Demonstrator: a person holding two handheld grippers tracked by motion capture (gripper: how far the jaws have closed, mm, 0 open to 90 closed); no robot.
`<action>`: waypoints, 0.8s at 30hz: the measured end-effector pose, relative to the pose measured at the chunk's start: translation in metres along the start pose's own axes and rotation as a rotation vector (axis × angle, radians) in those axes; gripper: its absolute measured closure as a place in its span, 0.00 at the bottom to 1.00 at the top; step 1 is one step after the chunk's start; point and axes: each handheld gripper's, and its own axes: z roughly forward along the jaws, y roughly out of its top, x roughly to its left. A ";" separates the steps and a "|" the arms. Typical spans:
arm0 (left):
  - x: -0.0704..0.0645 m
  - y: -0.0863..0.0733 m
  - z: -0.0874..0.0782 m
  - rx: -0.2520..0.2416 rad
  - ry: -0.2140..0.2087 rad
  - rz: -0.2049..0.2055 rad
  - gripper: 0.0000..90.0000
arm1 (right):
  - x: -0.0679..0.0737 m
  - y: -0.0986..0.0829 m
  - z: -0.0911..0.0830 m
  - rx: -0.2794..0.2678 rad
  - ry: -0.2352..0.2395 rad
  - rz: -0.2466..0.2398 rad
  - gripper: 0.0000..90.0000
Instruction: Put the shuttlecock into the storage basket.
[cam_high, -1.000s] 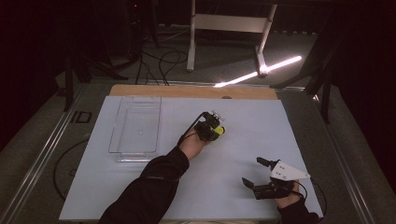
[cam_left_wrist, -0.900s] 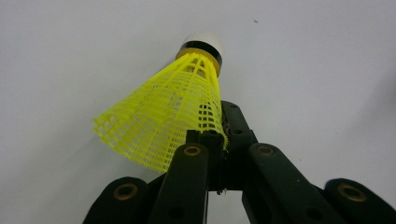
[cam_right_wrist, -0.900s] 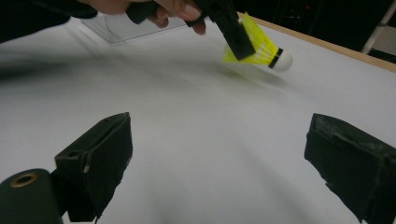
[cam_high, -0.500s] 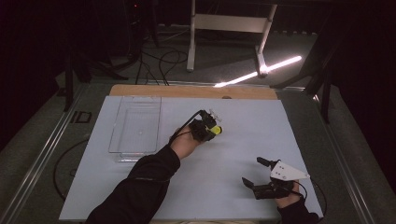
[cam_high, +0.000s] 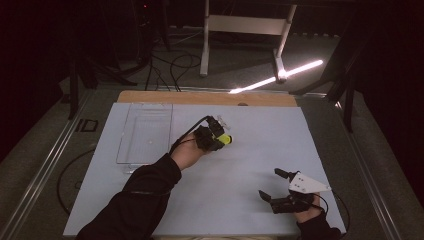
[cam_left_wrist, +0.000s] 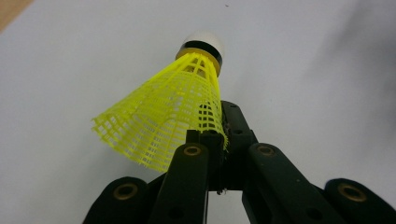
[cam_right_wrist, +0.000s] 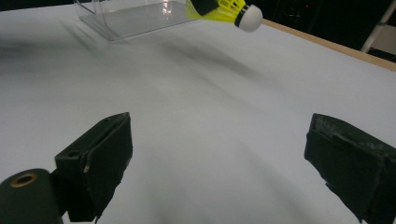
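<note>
Up close, left gripper (cam_left_wrist: 219, 140) pinching yellow shuttlecock (cam_left_wrist: 163, 121) skirt, right gripper (cam_right_wrist: 219, 158) fingers agape.

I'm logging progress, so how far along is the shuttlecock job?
Picked up: the left hand-held gripper is shut on the yellow shuttlecock's skirt, above the white mat. Left: probably setting it in the clear tray, which looks empty. The right hand-held gripper is open.
</note>
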 end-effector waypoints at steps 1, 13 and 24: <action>0.000 -0.001 -0.003 -0.012 -0.004 0.016 1.00 | 0.000 0.000 0.000 0.001 -0.001 -0.001 0.09; 0.008 -0.013 -0.037 -0.034 -0.026 0.064 1.00 | 0.001 0.001 0.000 -0.002 0.000 -0.007 0.09; 0.017 -0.029 -0.069 -0.062 -0.040 0.082 1.00 | 0.001 0.001 0.000 -0.003 -0.001 -0.011 0.09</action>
